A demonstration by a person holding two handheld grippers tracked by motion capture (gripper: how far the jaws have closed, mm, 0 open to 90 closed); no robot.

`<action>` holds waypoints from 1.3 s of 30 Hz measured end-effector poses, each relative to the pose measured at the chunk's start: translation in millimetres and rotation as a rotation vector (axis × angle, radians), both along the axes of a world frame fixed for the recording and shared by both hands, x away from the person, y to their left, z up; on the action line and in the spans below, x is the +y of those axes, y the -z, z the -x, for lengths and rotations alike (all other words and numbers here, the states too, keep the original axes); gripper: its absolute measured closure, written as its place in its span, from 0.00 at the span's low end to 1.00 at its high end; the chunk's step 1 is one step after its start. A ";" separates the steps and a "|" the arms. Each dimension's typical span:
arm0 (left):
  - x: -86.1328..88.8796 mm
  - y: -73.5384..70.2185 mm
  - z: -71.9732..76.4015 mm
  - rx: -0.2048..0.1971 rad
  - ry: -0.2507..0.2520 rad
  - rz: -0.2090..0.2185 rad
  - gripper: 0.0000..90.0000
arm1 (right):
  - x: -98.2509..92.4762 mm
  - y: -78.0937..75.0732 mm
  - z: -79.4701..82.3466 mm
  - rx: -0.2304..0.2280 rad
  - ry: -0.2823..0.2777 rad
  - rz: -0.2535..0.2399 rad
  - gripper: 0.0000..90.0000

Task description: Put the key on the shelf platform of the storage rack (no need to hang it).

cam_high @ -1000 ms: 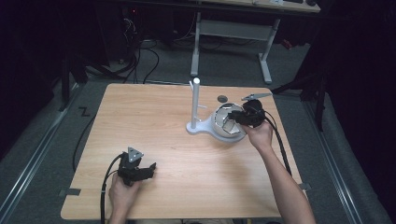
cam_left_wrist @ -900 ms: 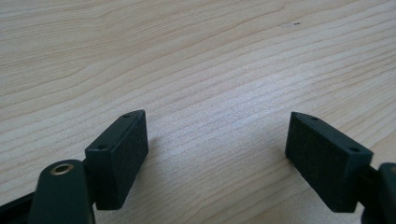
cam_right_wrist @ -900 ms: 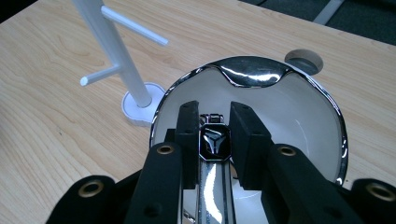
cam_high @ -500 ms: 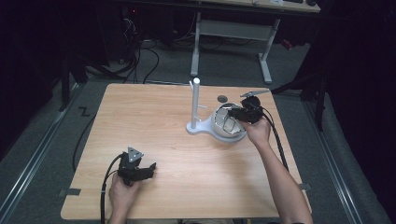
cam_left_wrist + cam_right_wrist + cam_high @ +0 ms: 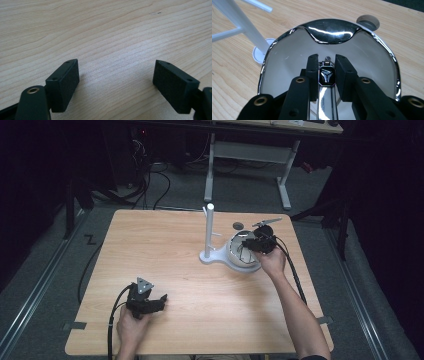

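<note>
Surface: wooden table (image 5: 165, 250), dark room around.
Held item: small dark faceted piece (image 5: 326, 76) on a chrome strip, inside the shiny bowl (image 5: 332, 31); right gripper view shows it.
Right gripper (image 5: 326, 75): jaws clamped on the piece.
Bowl's neighbour: white stand (image 5: 209, 232), high view.
Left gripper (image 5: 116, 82): jaws wide apart over bare wood.

The left hand (image 5: 131, 325) is being rested near the person's own edge, its forearm entering from the bottom. The left gripper (image 5: 161, 300) is being held low and pointed to the right, its jaws being kept wide apart with nothing between them. The right arm is being stretched forward across the right side, bare to the elbow. The right gripper (image 5: 326, 75) is being held by the right hand (image 5: 272, 262), pointed left and tilted downward, with its jaws being pressed onto a small dark piece.
</note>
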State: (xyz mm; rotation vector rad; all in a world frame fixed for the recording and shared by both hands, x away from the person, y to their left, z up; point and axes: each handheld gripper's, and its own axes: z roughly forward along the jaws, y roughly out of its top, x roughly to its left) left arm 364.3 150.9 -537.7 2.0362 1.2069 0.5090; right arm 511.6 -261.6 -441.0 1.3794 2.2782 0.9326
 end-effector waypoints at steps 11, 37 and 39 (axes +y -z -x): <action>-0.1 0.0 0.0 0.000 0.000 -0.001 0.24 | 8.2 12.5 -8.5 0.017 0.012 0.027 0.83; -0.2 0.0 0.7 0.000 0.007 -0.005 0.23 | 7.8 18.1 -2.6 0.002 0.000 0.016 0.68; -0.2 0.0 0.7 0.000 0.007 -0.004 0.23 | 2.7 16.2 0.0 -0.004 0.008 0.010 0.66</action>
